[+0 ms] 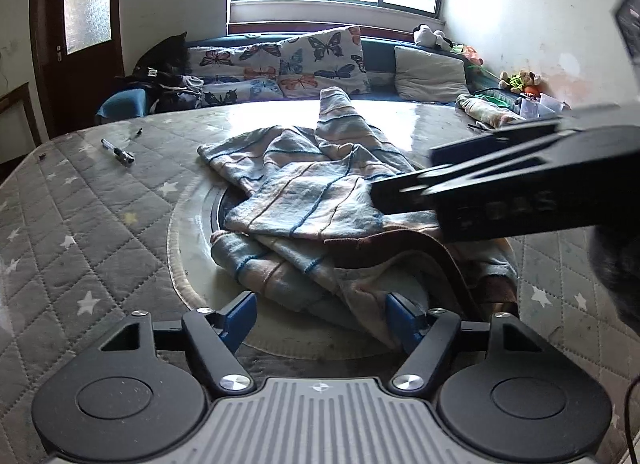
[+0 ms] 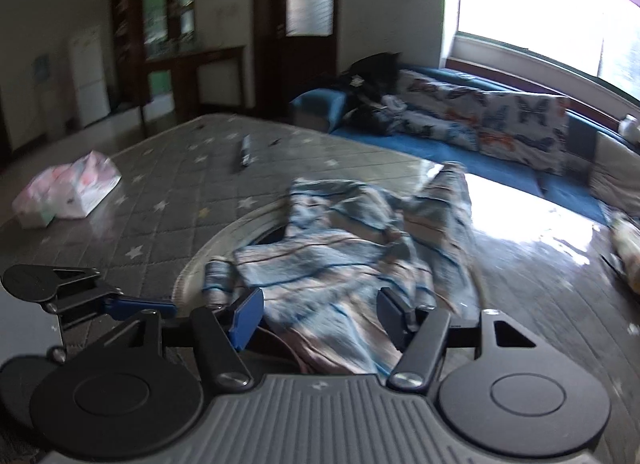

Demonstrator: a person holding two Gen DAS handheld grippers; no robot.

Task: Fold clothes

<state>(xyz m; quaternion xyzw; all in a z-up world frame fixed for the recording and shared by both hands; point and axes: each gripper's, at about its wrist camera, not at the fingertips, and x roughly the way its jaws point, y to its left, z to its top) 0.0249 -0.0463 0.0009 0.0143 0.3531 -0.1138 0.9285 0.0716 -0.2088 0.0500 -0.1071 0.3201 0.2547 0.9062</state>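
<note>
Lying crumpled in the middle of the frame, the striped top (image 1: 320,200) covers the table (image 1: 100,224). Both the left gripper (image 1: 321,318) and the right gripper (image 2: 320,314) are spread wide.

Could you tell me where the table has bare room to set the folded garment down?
The quilted star cover is bare left of the striped garment, between it and the pen. The centre is crowded by the garment, and the far right edge by clutter.

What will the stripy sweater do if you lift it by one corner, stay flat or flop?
Probably flop: the sweater lies rumpled in soft folds, so it looks limp. It seems thick and knitted, so likely a bit heavy for cloth. It shouldn't slip much from the open right gripper's pads once they close.
</note>
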